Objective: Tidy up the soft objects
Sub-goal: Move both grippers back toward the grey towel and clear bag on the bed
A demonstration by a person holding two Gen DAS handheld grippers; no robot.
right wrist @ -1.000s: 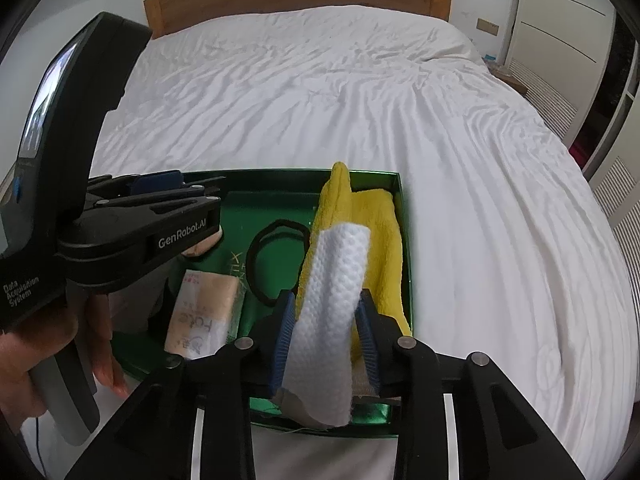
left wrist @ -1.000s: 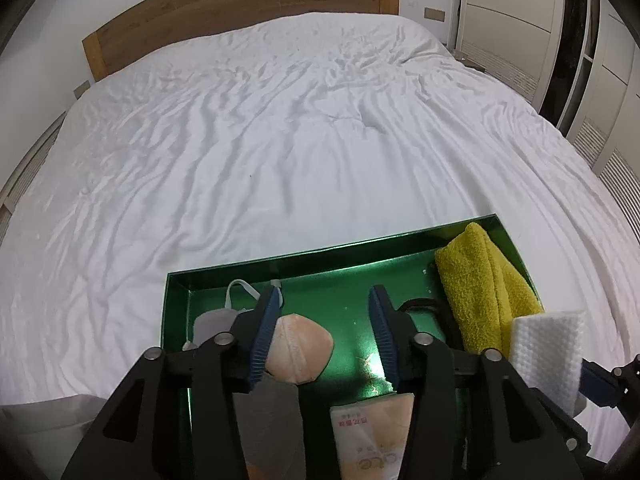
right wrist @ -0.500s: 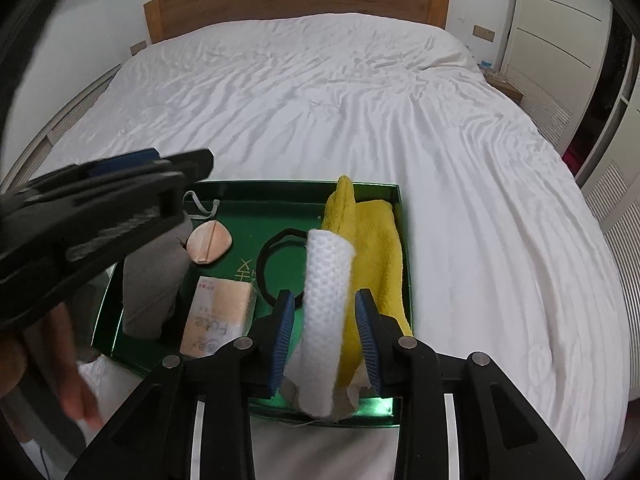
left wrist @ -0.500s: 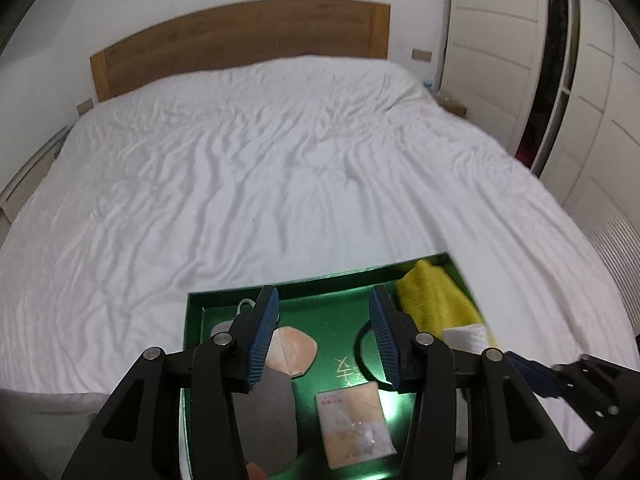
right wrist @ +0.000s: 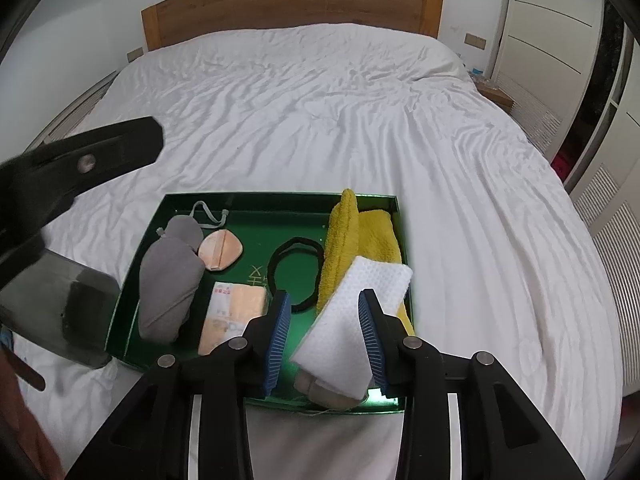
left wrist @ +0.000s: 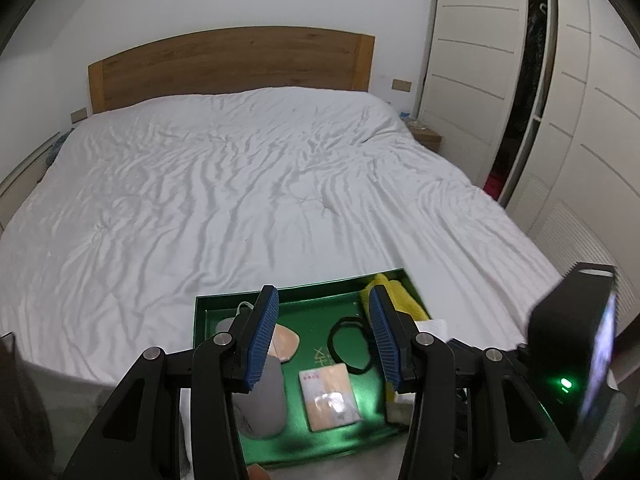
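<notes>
at the tray's (right wrist: 401,236) near right corner, the white cloth (right wrist: 356,320) lies lengthwise between the right gripper's (right wrist: 326,340) opening jaws (left gripper (left wrist: 322,336) half-open, empty).

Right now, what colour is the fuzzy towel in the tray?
Yellow. The towel shows best in the right wrist view, lying along the tray's right side.

You see a big bed (left wrist: 248,200) with a wrinkled white sheet. Behind it stands a brown wood headboard (left wrist: 232,66) on a plain white wall (left wrist: 240,0). On your right are tall white closets (left wrist: 472,64), one with a dark gap.
</notes>
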